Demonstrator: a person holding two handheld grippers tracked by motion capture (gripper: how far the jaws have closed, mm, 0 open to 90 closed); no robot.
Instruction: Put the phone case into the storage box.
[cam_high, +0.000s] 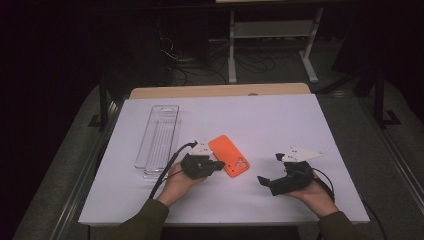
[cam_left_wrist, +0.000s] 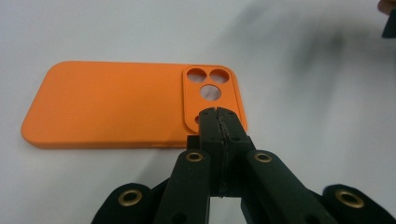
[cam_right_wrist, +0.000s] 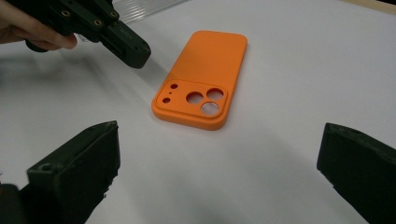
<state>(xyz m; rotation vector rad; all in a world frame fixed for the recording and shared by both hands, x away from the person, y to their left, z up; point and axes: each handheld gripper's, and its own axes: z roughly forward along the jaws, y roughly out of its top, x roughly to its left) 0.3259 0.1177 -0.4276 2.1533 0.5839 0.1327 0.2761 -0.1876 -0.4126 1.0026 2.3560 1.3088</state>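
Nearest to the person, the right hand-held gripper (cam_high: 264, 181) sits in the right hand (cam_high: 315, 192) low over the white table (cam_high: 280, 120). Its two black jaws stand wide apart and hold nothing. In the right gripper view they look chunky and rough, like hard foam blocks, one at each bottom corner.

A little to the left, the left hand-held gripper (cam_high: 219, 165) is in the left hand (cam_high: 176, 181). Its jaws are pressed together, tip to tip, with nothing between them. In the left gripper view the black jaws have small gold rings on them, and their tips are over the near corner of the orange phone case (cam_left_wrist: 116, 105), by the camera holes. I cannot tell if they touch it.

The orange phone case (cam_high: 229, 155) lies flat on the table between the two grippers, closer to the left one. It is smooth and looks soft like rubber, with round corners. One end has a raised square with three big round holes and some tiny ones.

Farther back on the left lies a clear plastic tray (cam_high: 158, 140). It is long and thin, with ridges inside.
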